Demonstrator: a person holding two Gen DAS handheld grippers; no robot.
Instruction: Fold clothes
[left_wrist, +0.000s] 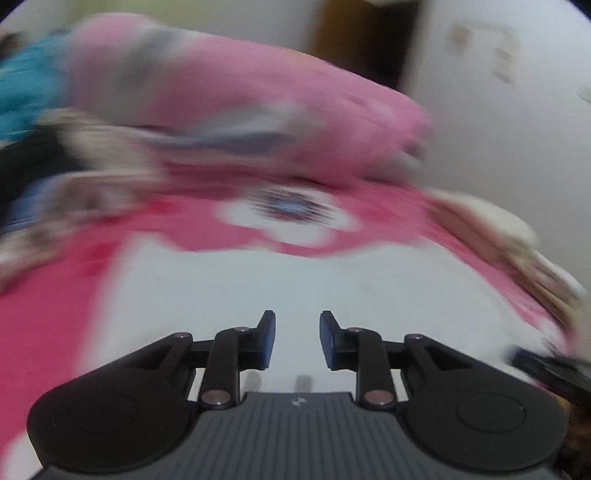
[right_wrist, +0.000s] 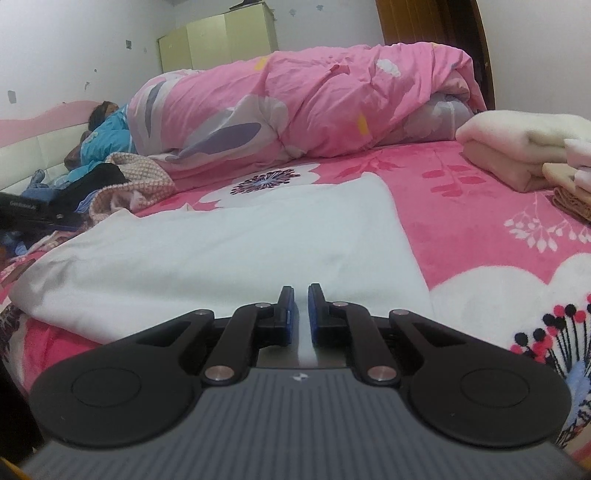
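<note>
Left gripper (right_wrist: 22, 212), partly legible "GenRobot" lettering

The left gripper (left_wrist: 297, 339) is built of matte black linkage arms on two round black housings, pinned with silver screw heads, above a ribbed grey plate stamped with a small white mark (bottom centre of the frame). Blue pads (left_wrist: 269, 339) are fitted to its fingers. The right gripper (right_wrist: 299, 315) is made alike, with blue pads (right_wrist: 290, 314).
</note>
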